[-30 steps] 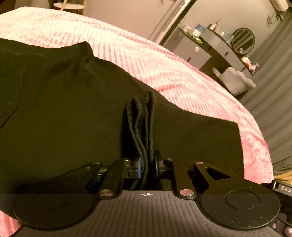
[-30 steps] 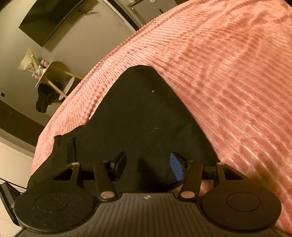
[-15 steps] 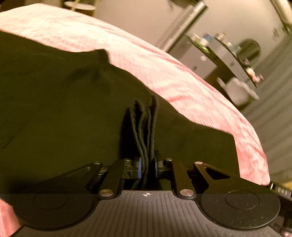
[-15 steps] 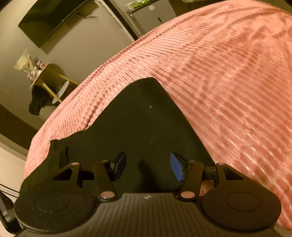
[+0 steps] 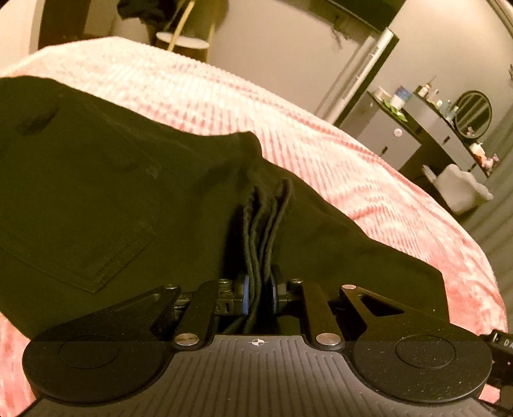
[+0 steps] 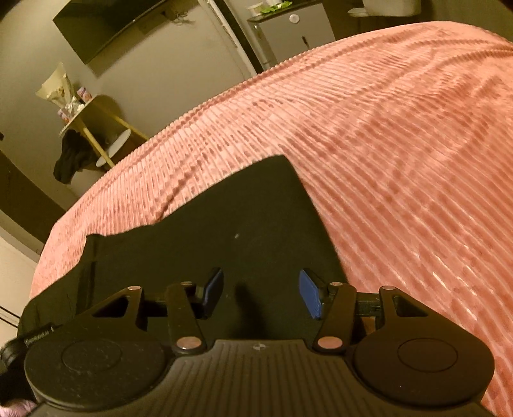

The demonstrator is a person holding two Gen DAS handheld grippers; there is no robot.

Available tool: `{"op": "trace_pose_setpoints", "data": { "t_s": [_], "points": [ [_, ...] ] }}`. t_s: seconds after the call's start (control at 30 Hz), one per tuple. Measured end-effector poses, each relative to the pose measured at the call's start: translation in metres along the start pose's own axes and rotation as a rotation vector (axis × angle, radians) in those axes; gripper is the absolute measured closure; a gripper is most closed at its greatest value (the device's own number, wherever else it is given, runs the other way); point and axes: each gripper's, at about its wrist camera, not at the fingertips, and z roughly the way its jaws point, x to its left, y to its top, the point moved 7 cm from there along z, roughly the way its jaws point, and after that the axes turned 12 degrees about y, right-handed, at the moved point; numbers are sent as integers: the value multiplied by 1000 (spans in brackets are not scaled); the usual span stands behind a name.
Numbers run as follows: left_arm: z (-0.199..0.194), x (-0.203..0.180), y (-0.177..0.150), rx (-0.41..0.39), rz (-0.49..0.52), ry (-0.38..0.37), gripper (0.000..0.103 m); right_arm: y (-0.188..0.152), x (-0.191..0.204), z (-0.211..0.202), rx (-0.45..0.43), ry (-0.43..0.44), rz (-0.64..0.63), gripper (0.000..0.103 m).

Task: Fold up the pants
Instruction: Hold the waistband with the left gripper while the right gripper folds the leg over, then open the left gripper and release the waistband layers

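Black pants (image 5: 112, 199) lie on a pink ribbed bedspread (image 5: 224, 102), back pocket showing at the left. My left gripper (image 5: 259, 293) is shut on a bunch of stacked hem layers of the pants, which stand up between its blue pads. In the right wrist view the pants (image 6: 224, 231) spread below my right gripper (image 6: 261, 293), which is open with nothing between its blue pads (image 6: 309, 296) and hovers just over the fabric.
The bedspread (image 6: 400, 144) stretches to the right of the pants. A side table with dark cloth (image 6: 73, 154) and a wall TV (image 6: 109, 25) stand beyond the bed. A dresser with a round mirror (image 5: 471, 110) stands at the right.
My left gripper has carried the held hems toward the waist, bringing the back pocket into view. My right gripper has stayed open and shifted slightly over the pants.
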Motion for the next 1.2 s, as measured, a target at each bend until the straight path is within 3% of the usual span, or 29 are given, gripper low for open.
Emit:
{"op": "trace_pose_setpoints", "data": {
  "t_s": [0.07,0.23,0.33,0.5,0.63,0.7,0.77,0.9,1.0,1.2],
  "points": [
    [-4,-3,-1,-27,27,16,88,4,0,3,-7,2,-14,63],
    [-1,-9,-2,-44,86,46,85,9,-9,24,10,-13,-2,63],
    [7,-3,4,-55,56,89,72,11,-12,37,22,-22,-18,63],
    [28,-3,19,-24,-36,-3,55,15,-15,50,-4,15,-2,55],
    [47,-4,23,-1,-12,3,65,14,-12,52,-22,34,-17,45],
    [47,-7,23,3,-9,-18,84,15,-14,50,-32,53,2,45],
    [39,-12,23,-24,-6,-20,88,17,-17,46,-56,92,40,44],
    [16,-13,31,-128,-63,-52,88,21,-16,30,-134,173,76,45],
    [-1,-15,34,-198,-31,-45,88,20,-7,20,-172,202,29,45],
    [22,-3,26,-156,-10,63,88,18,1,25,-142,186,-22,45]
  ]
}}
